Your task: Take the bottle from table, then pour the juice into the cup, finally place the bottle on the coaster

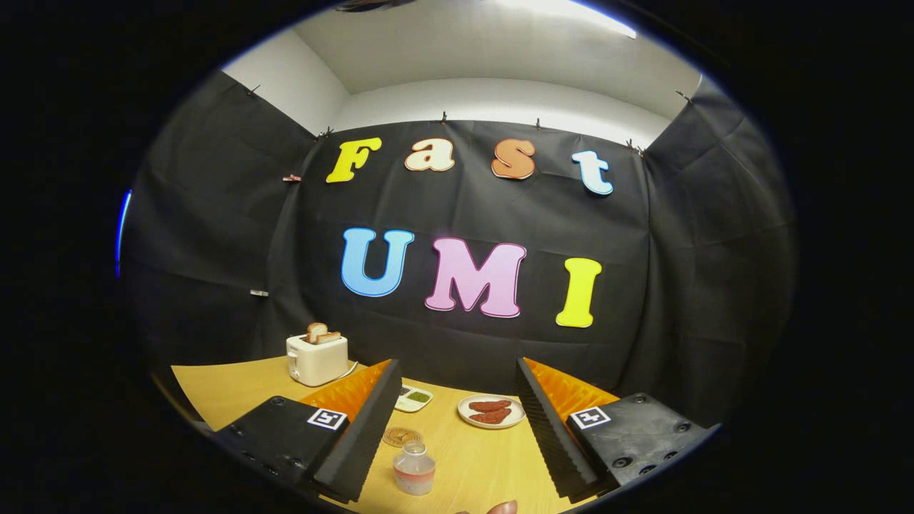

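- Table [235,396]: light wood surface running from the near side to the booth wall; its near part is covered by the gripper body.
- Gripper [453,375]: fingers spread wide apart, holding nothing; they hover above the table.
- Toaster [317,359]: white, far left, with two slices of bread [323,333] standing in its slots.
- Plate [491,412]: white, between the fingertips, carrying two reddish pieces, kind unclear.
- Bottle [414,468]: small, clear, upright on the table between the fingers, nearer the left one.
- Coaster [401,436]: round, just beyond the bottle, partly hidden by the left finger.
- Small dish [414,398]: green contents, half hidden behind the left fingertip.
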Demonstrator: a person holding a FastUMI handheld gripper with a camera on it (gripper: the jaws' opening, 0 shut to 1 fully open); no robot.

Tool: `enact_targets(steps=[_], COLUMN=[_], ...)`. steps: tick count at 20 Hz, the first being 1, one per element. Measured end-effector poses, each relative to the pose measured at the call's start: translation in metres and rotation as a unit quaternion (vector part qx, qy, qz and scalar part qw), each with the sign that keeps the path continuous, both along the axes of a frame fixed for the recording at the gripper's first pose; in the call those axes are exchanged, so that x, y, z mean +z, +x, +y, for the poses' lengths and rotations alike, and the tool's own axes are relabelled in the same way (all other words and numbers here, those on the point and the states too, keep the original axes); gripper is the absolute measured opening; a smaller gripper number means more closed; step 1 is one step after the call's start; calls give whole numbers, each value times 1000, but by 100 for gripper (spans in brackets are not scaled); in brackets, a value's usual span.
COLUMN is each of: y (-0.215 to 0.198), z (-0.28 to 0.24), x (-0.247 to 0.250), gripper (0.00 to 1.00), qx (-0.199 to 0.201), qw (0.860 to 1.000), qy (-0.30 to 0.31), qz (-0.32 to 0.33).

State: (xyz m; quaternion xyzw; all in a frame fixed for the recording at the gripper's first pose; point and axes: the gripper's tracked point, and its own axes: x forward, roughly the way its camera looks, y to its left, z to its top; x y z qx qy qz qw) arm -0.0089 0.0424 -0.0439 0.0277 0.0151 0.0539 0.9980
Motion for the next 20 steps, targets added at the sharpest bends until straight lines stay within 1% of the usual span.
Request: enact_targets(steps=[11, 16, 20], y=[-8, -5, 5], z=[37, 55, 61], x=[-133, -191, -229], gripper=[97, 97, 97], qx=[37, 43, 38], qw=[997, 995, 993], qy=[21, 28, 33], qz=[63, 89, 104])
